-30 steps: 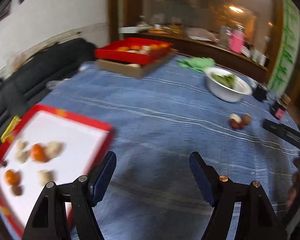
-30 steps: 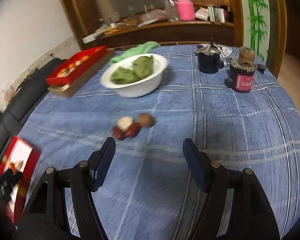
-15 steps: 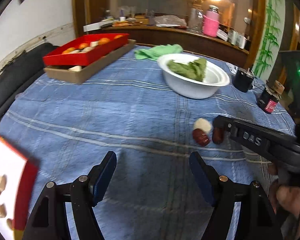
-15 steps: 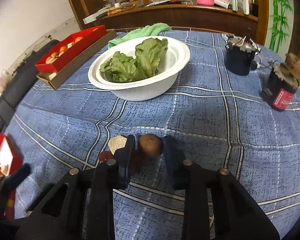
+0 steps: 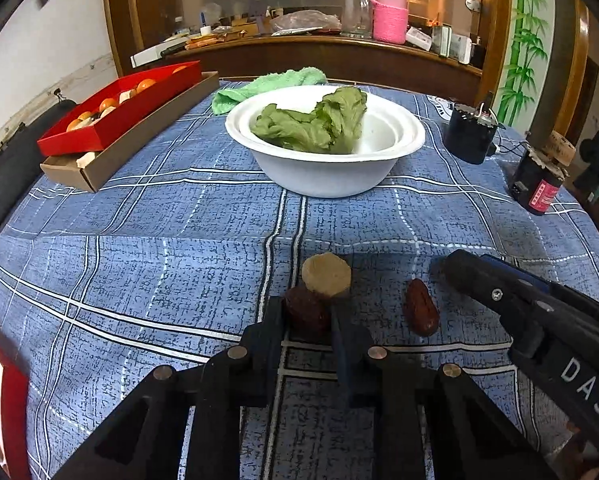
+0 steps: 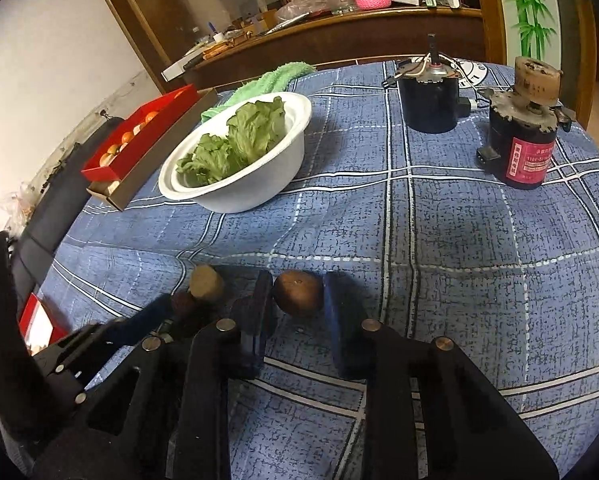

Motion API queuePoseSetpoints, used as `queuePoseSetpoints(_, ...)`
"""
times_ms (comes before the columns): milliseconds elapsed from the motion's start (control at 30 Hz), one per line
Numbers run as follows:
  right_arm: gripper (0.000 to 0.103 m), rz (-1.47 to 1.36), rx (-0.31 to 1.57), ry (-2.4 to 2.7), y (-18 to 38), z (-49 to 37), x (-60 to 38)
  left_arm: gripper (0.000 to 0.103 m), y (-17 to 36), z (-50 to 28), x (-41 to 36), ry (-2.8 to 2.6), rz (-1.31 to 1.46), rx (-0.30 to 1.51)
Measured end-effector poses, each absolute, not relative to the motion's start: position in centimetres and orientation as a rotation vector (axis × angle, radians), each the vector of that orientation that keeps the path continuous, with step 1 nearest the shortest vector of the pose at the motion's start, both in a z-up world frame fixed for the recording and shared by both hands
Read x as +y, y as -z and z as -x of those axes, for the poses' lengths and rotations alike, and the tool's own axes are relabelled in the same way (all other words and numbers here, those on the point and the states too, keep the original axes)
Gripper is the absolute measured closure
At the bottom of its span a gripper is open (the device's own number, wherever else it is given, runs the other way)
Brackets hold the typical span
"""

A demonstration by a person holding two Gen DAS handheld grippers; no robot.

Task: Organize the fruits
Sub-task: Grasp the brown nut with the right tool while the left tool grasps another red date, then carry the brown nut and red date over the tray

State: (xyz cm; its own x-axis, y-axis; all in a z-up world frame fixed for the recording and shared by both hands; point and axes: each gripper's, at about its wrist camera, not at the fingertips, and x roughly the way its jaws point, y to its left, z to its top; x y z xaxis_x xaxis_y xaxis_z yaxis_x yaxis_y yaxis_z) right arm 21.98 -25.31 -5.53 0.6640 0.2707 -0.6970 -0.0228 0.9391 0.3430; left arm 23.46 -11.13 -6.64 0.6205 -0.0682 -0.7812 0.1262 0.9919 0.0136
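In the left wrist view my left gripper is closed around a dark red date on the blue plaid cloth. A pale round fruit piece touches it just beyond. A second dark date lies to the right, beside my right gripper's finger. In the right wrist view my right gripper holds a round brown fruit between its pads. The pale piece sits to its left. A red tray with fruit stands far left.
A white bowl of lettuce stands mid-table, a green towel behind it. Two dark motor-like canisters stand at the right. A red-rimmed white tray lies at the near left edge. A wooden counter runs behind.
The left gripper swung right from the white tray to the fruit cluster and closed on the dark date. The right gripper advanced and closed on the brown fruit.
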Motion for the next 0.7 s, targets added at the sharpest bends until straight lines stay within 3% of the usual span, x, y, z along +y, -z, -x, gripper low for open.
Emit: queuePoseSetpoints(700,0.079,-0.247,0.778,-0.201,2.9,-9.4,-21.6,0.081,4.0,-8.6,-1.0,0.075,0.015,0.867)
